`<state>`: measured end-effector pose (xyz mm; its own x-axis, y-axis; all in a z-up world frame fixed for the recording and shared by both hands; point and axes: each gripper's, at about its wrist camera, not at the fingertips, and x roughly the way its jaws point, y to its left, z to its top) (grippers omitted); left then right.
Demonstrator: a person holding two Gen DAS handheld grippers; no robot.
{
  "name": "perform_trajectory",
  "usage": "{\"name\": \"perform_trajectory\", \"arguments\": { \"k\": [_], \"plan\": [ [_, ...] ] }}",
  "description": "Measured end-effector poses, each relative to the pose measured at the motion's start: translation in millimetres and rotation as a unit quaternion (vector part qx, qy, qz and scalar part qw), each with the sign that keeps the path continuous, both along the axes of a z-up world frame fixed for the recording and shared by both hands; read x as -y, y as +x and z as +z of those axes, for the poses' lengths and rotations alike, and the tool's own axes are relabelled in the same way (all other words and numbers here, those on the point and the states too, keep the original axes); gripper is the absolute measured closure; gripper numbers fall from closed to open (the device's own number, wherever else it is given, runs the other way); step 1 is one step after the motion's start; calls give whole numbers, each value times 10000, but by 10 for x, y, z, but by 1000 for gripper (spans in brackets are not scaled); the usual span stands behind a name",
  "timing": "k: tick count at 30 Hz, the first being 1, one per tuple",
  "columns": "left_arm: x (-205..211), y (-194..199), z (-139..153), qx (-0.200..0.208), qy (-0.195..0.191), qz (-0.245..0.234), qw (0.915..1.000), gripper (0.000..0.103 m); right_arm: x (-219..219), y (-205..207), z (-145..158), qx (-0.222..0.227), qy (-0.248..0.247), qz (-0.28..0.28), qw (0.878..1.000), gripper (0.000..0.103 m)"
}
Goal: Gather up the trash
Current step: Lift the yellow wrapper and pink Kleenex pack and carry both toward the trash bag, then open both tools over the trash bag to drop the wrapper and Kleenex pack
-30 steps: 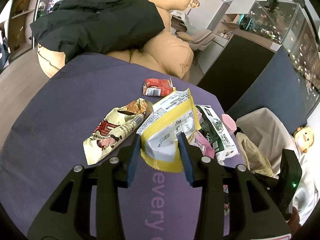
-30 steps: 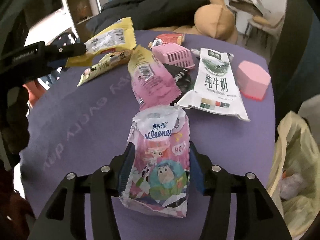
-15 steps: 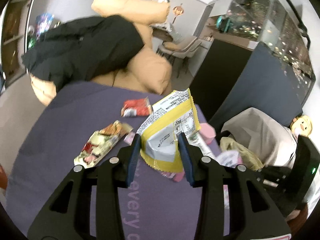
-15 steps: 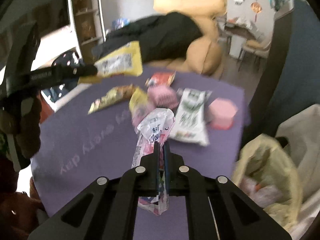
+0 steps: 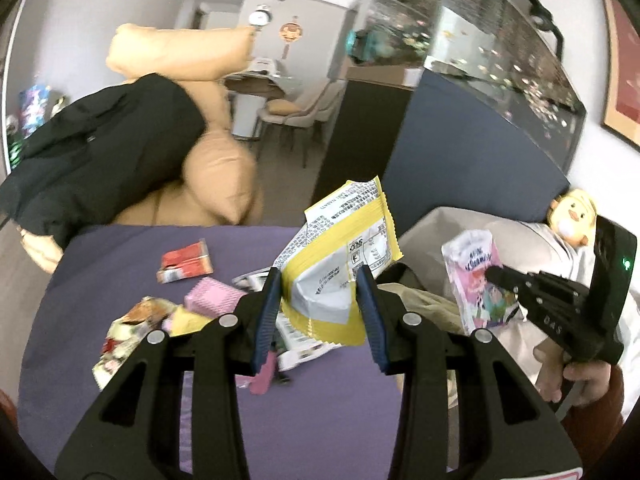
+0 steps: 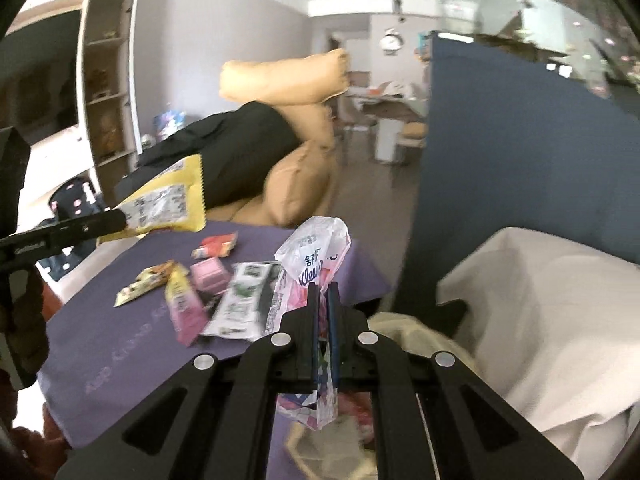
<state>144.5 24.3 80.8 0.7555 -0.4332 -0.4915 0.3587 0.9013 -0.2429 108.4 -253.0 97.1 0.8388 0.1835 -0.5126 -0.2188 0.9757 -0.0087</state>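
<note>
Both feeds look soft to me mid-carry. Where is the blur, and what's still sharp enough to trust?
Left wrist view: cushions and room smeared, yellow wrapper between the fingers crisp. Right wrist view: table litter streaked, tissue pack in the shut fingers readable, bright window glare upper left. Both views bend heavily at the edges.

wrappers (image 6: 224, 304) on table (image 5: 320, 420) | sofa (image 5: 216, 184) behind table | bag (image 6: 400, 332) right of table
</note>
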Motion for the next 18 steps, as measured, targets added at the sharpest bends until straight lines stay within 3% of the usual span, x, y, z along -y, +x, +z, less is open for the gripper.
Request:
{"name": "perform_trajectory", "arguments": {
  "k": [9, 14, 18],
  "plan": [
    [892, 235, -226, -389, 295, -904, 9947, 66, 599, -67, -5, 173, -78, -548, 9983, 97],
    [1285, 417, -509, -853, 396, -1283, 9873, 66, 871, 15, -147, 22, -71, -767, 9970, 97],
    [1520, 481, -656, -981, 639, -1450, 9825, 66, 1030, 64, -273, -62, -1, -909, 9958, 97]
  ]
}}
